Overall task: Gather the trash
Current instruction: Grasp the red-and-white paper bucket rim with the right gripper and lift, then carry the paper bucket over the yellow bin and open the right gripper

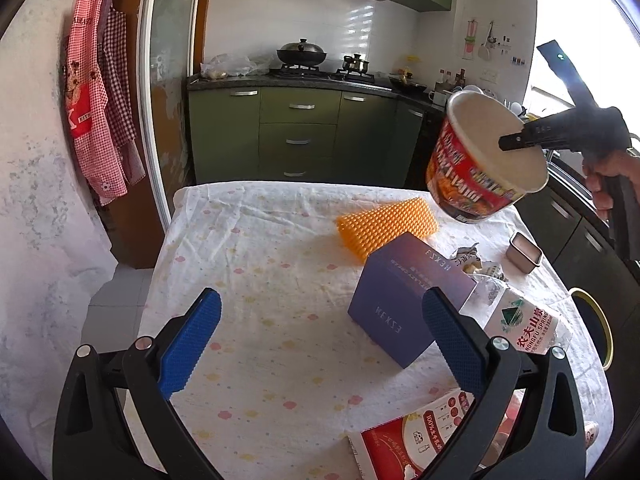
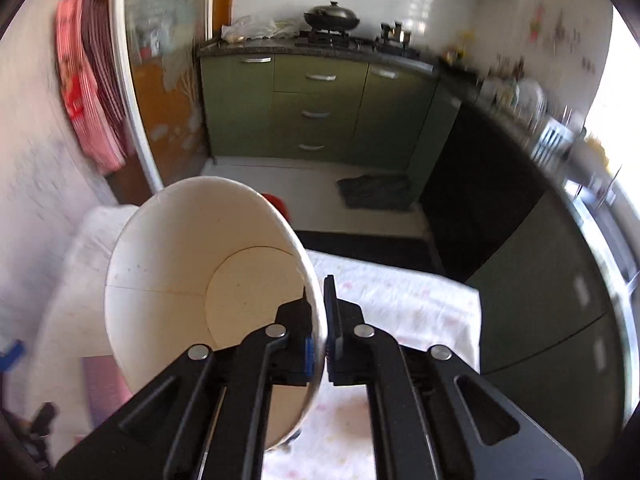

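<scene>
Right wrist: right claw [image 2: 319,320] clamps round paper noodle cup [image 2: 180,264] rim; left claw [image 1: 320,344] apart.

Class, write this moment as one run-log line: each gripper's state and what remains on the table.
right gripper: shut on noodle cup rim, lifted | left gripper: open, empty | table: purple box, water bottle, orange mat
</scene>
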`<state>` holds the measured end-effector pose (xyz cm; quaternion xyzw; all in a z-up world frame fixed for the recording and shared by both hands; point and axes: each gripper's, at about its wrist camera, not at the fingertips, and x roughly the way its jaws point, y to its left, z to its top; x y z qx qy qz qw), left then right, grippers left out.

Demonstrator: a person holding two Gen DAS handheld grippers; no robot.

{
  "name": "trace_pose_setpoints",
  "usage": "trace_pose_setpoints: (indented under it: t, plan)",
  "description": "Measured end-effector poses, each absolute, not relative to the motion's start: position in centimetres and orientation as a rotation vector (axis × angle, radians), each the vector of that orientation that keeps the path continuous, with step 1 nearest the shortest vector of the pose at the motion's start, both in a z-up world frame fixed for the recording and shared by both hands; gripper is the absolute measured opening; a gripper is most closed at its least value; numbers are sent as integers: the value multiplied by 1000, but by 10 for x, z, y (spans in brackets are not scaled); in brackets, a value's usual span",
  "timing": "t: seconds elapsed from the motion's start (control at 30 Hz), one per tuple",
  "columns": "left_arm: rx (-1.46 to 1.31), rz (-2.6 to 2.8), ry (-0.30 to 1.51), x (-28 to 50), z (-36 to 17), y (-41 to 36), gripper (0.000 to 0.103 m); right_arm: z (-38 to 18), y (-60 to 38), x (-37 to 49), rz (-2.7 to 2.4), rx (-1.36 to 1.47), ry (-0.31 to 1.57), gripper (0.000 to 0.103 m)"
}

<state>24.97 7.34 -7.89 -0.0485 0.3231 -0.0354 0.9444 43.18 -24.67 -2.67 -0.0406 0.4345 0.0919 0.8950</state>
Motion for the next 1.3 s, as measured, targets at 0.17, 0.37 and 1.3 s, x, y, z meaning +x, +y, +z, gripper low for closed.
trace_pose_setpoints:
  t: [0.17, 0.37, 1.3]
  plan:
    - [-79, -97, 650, 244, -73, 67, 99, -9, -327, 390, 211, 125, 946, 4]
    - [-40, -136, 655, 234, -63, 52, 99, -5, -452, 320, -16, 265, 981, 5]
    - [77, -263, 717, 215, -33, -32, 99, -200, -654, 283, -291, 524, 1243, 24]
